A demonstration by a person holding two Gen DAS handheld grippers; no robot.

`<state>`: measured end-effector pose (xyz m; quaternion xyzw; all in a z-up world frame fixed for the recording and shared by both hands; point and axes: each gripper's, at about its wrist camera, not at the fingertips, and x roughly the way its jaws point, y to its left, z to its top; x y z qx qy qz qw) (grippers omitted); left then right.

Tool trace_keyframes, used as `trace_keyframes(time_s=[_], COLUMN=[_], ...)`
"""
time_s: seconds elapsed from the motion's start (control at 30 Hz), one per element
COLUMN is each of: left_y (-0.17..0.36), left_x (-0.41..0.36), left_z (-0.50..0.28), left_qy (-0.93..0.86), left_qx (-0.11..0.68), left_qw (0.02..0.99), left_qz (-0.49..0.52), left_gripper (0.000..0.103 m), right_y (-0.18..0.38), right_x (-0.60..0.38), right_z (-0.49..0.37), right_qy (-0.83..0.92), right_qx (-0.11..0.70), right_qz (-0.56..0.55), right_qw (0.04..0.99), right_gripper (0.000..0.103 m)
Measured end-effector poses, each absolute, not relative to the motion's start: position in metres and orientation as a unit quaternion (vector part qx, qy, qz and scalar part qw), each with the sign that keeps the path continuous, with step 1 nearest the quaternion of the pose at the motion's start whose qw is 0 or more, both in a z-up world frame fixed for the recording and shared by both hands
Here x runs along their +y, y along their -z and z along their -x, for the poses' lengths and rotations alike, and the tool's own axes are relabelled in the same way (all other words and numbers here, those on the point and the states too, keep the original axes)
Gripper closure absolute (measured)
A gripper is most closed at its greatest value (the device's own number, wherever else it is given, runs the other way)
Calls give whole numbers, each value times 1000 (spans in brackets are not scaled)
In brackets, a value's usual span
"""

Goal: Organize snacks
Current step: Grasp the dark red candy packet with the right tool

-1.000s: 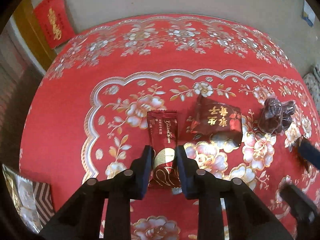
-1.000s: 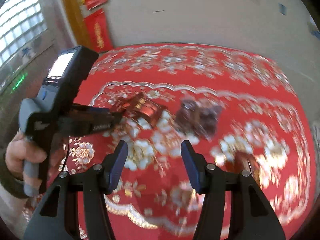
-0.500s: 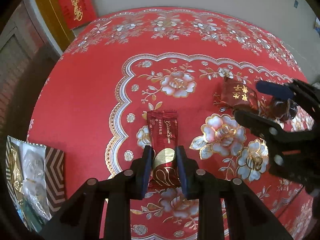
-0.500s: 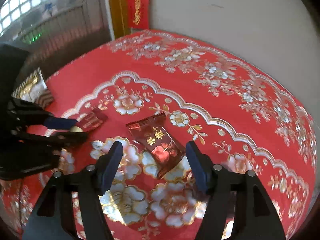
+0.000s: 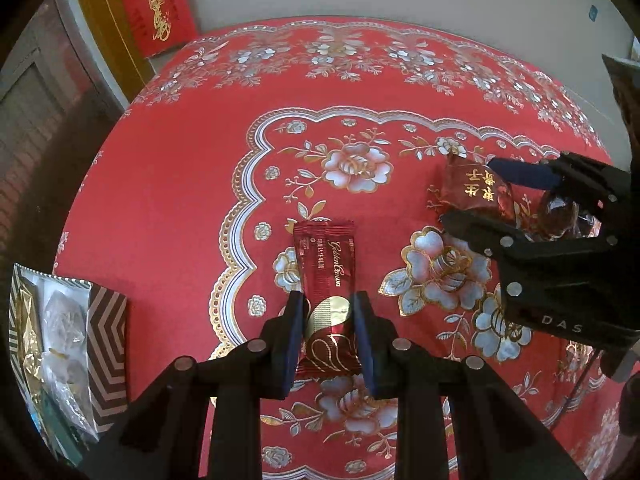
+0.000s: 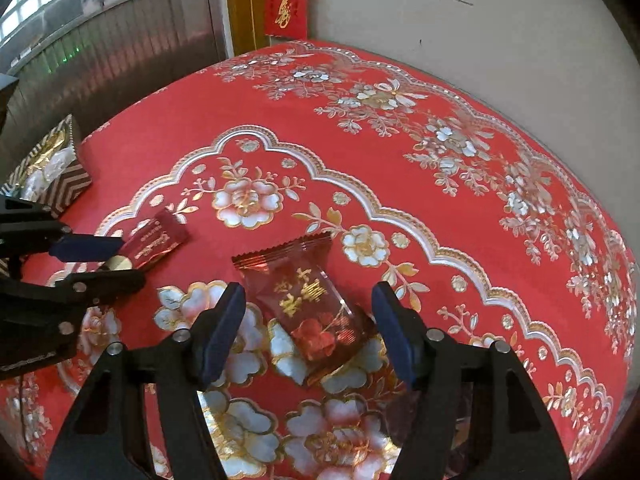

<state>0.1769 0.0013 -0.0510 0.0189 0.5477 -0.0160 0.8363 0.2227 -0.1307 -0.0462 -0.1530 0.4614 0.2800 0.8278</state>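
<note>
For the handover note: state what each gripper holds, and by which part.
The left gripper is shut on the wafer bar at its near end. The right gripper holds nothing: its jaws, just opened wider, straddle the candy packet without touching.

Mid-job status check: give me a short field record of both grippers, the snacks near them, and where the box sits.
left gripper: shut on the long red snack bar, which lies flat on the tablecloth
right gripper: open, jaws have just been opening; it straddles the square red snack packet, pads clear of it
dark wrapped candy: beyond the packet, partly hidden by the right gripper
striped snack box: left table edge, already holding wrapped snacks
</note>
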Motion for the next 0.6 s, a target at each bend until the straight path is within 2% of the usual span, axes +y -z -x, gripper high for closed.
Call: trace_keyframes(time_s=[0.03,0.1,0.13,0.17,0.37,0.6], left_y=[51,51,51,51,51,44], left_x=[1,1,1,1,2,-4], left_z=[-177,-177,-177,-177,-171,-149], left_qy=[16,15,14,14,11,16], left_qx=[547,546,545,544,541,532], left_qw=[837,838,838,839,841,847], left_qz=[-19,-18,-18,-17,-10,-12], left_gripper=[78,78,78,78,78,78], right_y=[48,49,47,46,40,24], right_x=[-131,-129,-130,-131,-135,-154], right_z=[-223,-220,-217,-215,-183,-142], right_qy=[-279,-262,-258,-253,-210,-174], right_qx=[464,458,459,460,453,456], right_qz=[151,165,158,154,131,41], right_qw=[827,833,835,837,857,872], right_gripper=[39,51,62,64,71,72])
